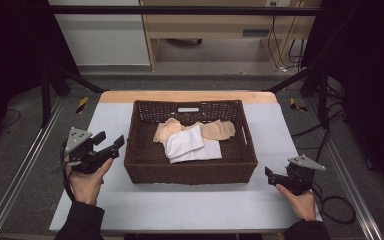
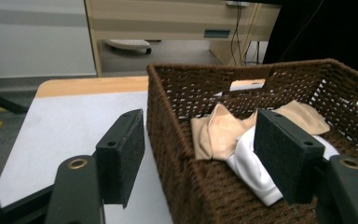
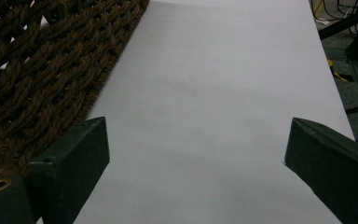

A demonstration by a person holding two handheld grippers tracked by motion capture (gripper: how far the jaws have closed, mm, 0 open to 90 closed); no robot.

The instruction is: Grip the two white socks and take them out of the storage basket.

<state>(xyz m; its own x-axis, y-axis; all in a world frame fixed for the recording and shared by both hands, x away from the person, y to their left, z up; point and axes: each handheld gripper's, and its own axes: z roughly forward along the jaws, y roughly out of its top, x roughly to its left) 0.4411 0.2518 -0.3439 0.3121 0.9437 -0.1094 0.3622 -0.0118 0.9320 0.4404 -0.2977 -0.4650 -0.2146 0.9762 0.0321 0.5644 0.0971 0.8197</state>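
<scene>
A dark woven basket (image 1: 190, 170) sits in the middle of a pale grey bench (image 1: 180, 205). Its long axis runs side to side across the bench, with a handle slot in the far wall. Inside lie soft cloth pieces: a white folded cloth (image 1: 190, 144) toward the basket's centre and near wall, its longer side pointing roughly from the basket's near left toward its far right, and beige cloths (image 1: 215, 130) touching it on the far side, spread along the basket's length.

The left gripper (image 1: 111, 143) is held in a person's hand just beside the basket's left wall, jaws apart and holding nothing, aimed toward the basket. In the left gripper view one jaw lines up outside the wall and the other over the cloth. The right gripper (image 1: 269, 174) hovers by the basket's near right corner, low over bare bench, jaws wide apart and empty.

Likely risks: the left gripper could strike or pinch the wicker wall and shove the light basket sideways. A grab at the white cloth could also catch the beige cloths pressed against it, dragging out several at once or unfolding them.
</scene>
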